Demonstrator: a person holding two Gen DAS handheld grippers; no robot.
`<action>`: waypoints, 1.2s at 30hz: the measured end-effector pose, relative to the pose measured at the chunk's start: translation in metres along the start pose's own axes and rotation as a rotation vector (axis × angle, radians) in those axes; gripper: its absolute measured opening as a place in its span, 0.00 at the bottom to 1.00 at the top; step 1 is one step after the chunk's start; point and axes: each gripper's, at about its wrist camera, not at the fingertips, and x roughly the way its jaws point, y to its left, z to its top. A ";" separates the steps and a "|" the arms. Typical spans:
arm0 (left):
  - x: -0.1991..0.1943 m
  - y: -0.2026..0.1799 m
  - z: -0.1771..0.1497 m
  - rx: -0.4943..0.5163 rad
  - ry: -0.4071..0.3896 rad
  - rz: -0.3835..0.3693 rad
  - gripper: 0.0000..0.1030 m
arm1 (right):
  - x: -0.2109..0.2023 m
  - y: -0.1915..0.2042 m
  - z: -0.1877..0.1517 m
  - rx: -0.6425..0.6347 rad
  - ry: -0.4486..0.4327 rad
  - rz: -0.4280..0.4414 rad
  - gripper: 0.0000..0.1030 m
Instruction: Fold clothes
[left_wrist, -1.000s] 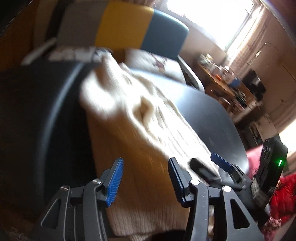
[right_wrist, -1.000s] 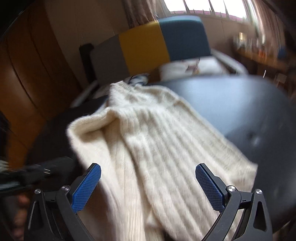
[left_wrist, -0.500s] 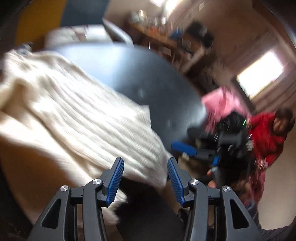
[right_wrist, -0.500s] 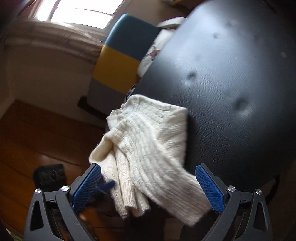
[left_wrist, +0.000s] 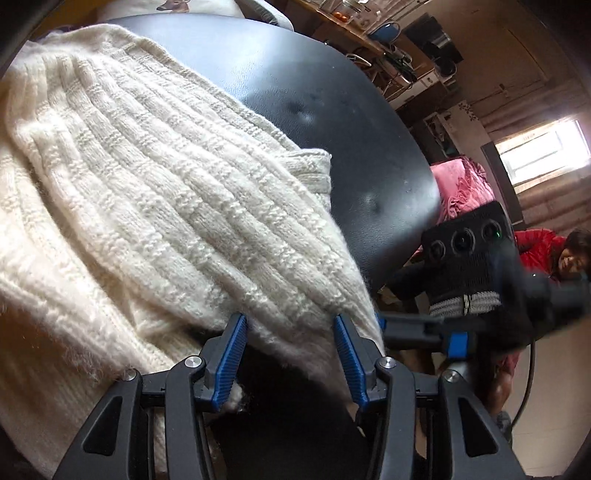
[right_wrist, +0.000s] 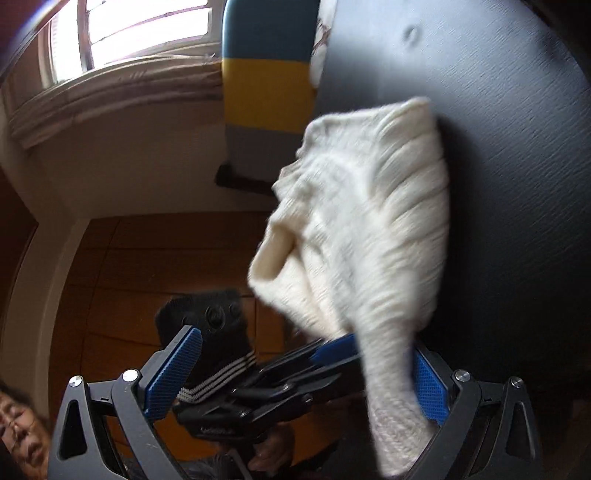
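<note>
Since half a second ago your left tool has closed in on the cream cable-knit sweater (left_wrist: 155, 192), which now fills the left and centre of the left wrist frame, sharp rather than smeared. The sweater lies bunched on the round black padded table (left_wrist: 332, 110), one sleeve end hanging off the table edge at lower centre of the right wrist frame. Your left gripper (left_wrist: 290, 356) stands partly open, its blue pads either side of the sweater's near hem; whether they grip it you cannot tell from either view. Your right gripper (right_wrist: 295, 376) is spread wide, holding nothing; the sleeve drapes in front of its right pad. At the top of that frame: a blue, yellow and grey chair back (right_wrist: 267, 74).
</note>
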 end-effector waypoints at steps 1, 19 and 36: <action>0.000 0.003 0.001 -0.012 -0.005 -0.019 0.48 | 0.002 0.000 -0.002 0.015 0.006 0.025 1.00; -0.012 0.023 -0.002 -0.256 -0.054 -0.296 0.49 | -0.033 0.035 -0.013 -0.038 -0.107 0.170 1.00; 0.007 0.055 -0.003 -0.474 -0.064 -0.358 0.48 | -0.033 0.031 0.000 -0.044 -0.087 0.184 1.00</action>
